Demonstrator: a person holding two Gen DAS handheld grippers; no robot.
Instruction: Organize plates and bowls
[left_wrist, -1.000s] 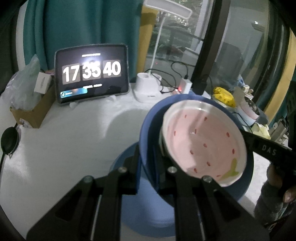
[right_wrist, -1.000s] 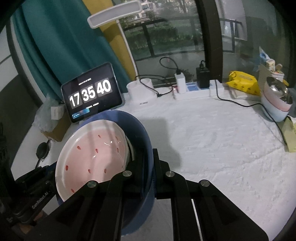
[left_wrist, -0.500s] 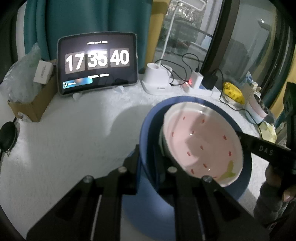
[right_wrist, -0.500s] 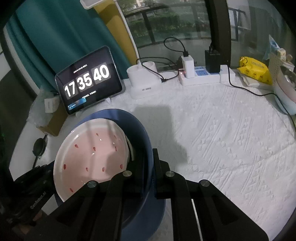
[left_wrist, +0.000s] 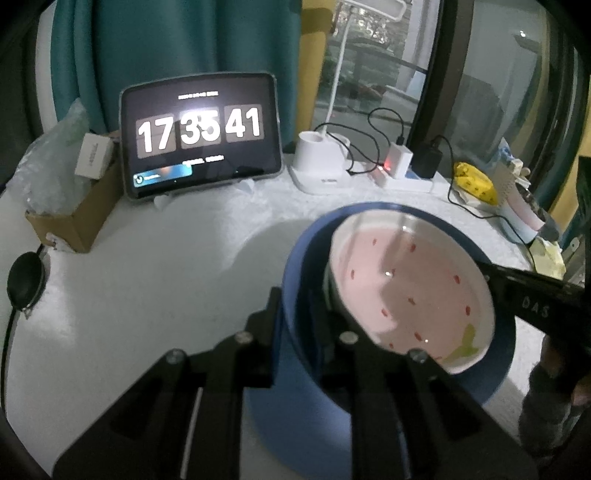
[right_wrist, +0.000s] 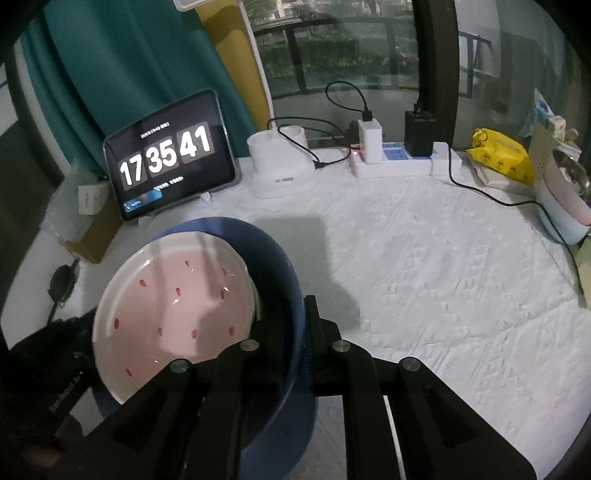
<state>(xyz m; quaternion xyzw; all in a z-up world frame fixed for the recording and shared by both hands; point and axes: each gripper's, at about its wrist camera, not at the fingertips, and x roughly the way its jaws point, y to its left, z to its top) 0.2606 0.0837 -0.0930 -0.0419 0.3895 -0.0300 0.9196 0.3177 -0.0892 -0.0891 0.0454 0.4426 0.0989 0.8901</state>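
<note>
A blue bowl (left_wrist: 295, 266) (right_wrist: 273, 251) holds a pink bowl with red seed marks (left_wrist: 406, 288) (right_wrist: 173, 306), tilted inside it. My left gripper (left_wrist: 299, 306) clamps the blue bowl's left rim; its jaws are opening, with the rim still between the pads. My right gripper (right_wrist: 301, 321) clamps the opposite rim, jaws likewise opening around it. One finger (left_wrist: 532, 295) of the right gripper shows across the bowl in the left wrist view. A blue plate (left_wrist: 280, 413) (right_wrist: 299, 432) lies right beneath the bowl; contact cannot be told.
A tablet clock (right_wrist: 166, 155) stands at the back, with a cardboard box (left_wrist: 74, 218) and plastic bag to its left. Lamp base (right_wrist: 280, 166), power strip (right_wrist: 399, 162), cables, yellow packet (right_wrist: 498, 155) and a pink-white pot (right_wrist: 565, 206) line the back and right. White cloth (right_wrist: 443, 295) covers the table.
Both grippers and the blue bowl between them have sunk a little toward the blue plate. The pink bowl stays inside. The grips look the same.
</note>
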